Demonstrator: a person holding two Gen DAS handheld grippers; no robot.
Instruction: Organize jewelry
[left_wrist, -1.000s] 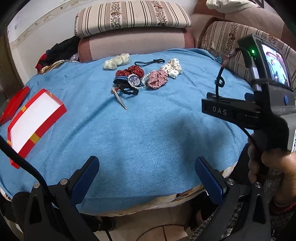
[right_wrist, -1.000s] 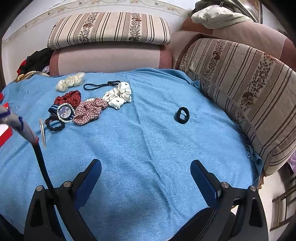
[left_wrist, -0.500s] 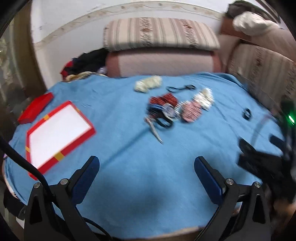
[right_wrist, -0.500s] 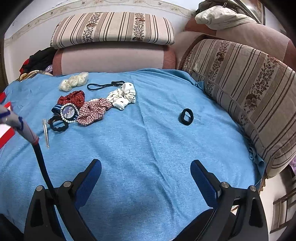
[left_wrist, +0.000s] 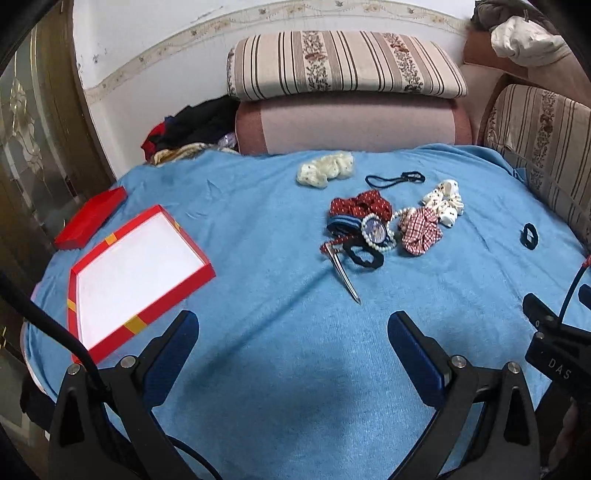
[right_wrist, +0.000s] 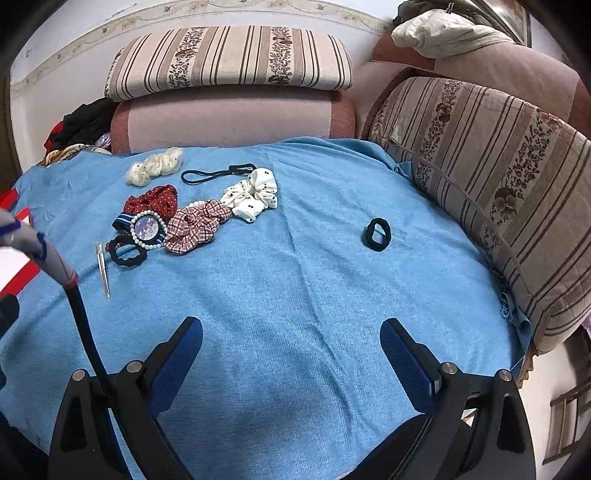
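Note:
A heap of accessories lies on the blue cloth: a pearl-ringed watch (left_wrist: 376, 229) (right_wrist: 146, 228), red dotted scrunchie (left_wrist: 360, 206), checked scrunchie (left_wrist: 421, 230) (right_wrist: 195, 225), white dotted scrunchie (right_wrist: 253, 197), cream scrunchie (left_wrist: 325, 170), thin black band (right_wrist: 218, 172), black hair tie (right_wrist: 127, 253) and metal tweezers (left_wrist: 345, 277) (right_wrist: 103, 273). A lone black hair tie (right_wrist: 377, 234) (left_wrist: 529, 236) lies to the right. An open red box (left_wrist: 133, 277) with white lining sits at the left. My left gripper (left_wrist: 291, 347) and right gripper (right_wrist: 291, 350) are open, empty, near the front edge.
A red lid (left_wrist: 88, 218) lies behind the box. Striped cushions (right_wrist: 229, 62) and a sofa arm (right_wrist: 498, 177) border the cloth at the back and right. Dark clothes (left_wrist: 192, 125) are piled at the back left. A door (left_wrist: 33, 147) stands at the left.
The left gripper has swung left and moved forward over the cloth, so the red box now shows closer. The right gripper has shifted slightly. Both stay open.

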